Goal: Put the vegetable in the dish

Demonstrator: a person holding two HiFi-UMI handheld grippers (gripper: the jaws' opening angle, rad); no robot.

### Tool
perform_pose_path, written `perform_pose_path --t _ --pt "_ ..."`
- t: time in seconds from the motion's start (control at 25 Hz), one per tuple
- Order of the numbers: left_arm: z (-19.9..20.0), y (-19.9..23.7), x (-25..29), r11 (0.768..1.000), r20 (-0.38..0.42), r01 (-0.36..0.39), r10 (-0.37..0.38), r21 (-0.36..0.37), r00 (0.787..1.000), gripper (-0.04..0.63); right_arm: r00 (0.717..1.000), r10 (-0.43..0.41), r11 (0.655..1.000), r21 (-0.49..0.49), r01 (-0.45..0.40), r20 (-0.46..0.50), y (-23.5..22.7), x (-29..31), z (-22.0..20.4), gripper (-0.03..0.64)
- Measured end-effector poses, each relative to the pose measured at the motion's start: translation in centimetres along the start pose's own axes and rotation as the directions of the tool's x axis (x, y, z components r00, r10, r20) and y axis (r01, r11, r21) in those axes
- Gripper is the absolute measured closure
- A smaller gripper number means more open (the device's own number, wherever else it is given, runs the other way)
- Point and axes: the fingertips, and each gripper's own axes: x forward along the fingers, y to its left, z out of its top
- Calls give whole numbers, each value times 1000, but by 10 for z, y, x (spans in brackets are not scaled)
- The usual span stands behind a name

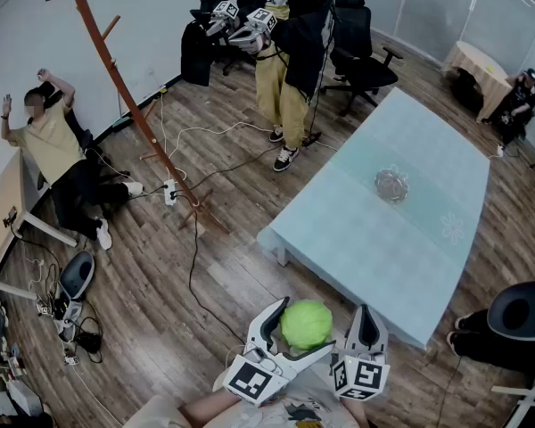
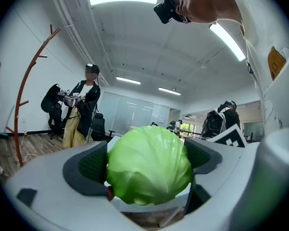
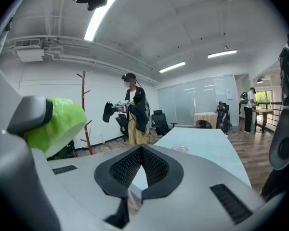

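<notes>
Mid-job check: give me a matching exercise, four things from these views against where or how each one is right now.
Things:
1. cabbage
2. dish
3. right gripper
4. coat rack

Places or states:
a. jaws together, nothing between them
b. resting on the pale blue table
c. standing on the wooden floor
d. clamped in the left gripper

Pairs: 1-d, 2-b, 3-a, 4-c
</notes>
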Motion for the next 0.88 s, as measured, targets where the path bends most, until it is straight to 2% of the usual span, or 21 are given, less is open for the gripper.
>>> perform_pose_path --t 0.08,0.2,0.28,0.36,0.48,0.56,0.76,0.88 --pt "-11 -7 -1 998 -18 -54 54 28 998 84 999 26 999 -21 -25 46 -10 -4 12 594" --pt "-13 -18 9 984 -16 -132 135 118 991 84 989 63 998 -36 -58 137 -30 -9 39 594" --pt "-18 -42 21 978 -12 -130 134 164 991 84 985 59 998 -37 -54 161 -57 -30 44 594" --pt "-23 -73 32 976 -11 -110 114 187 993 84 988 45 998 -38 -40 147 -87 -55 37 594" --pt "-26 -102 49 972 -3 -93 96 215 995 84 986 66 997 19 -70 151 -114 -71 30 594" --pt "-28 -119 56 969 6 -89 90 231 996 84 980 83 994 58 -95 180 -126 -81 31 594" --pt "-47 -150 50 970 -25 -96 104 222 994 84 980 102 994 27 -108 172 -139 -114 17 594" --pt "-43 -165 46 962 -3 -107 111 251 994 84 974 71 996 32 -79 215 -151 -139 22 594"
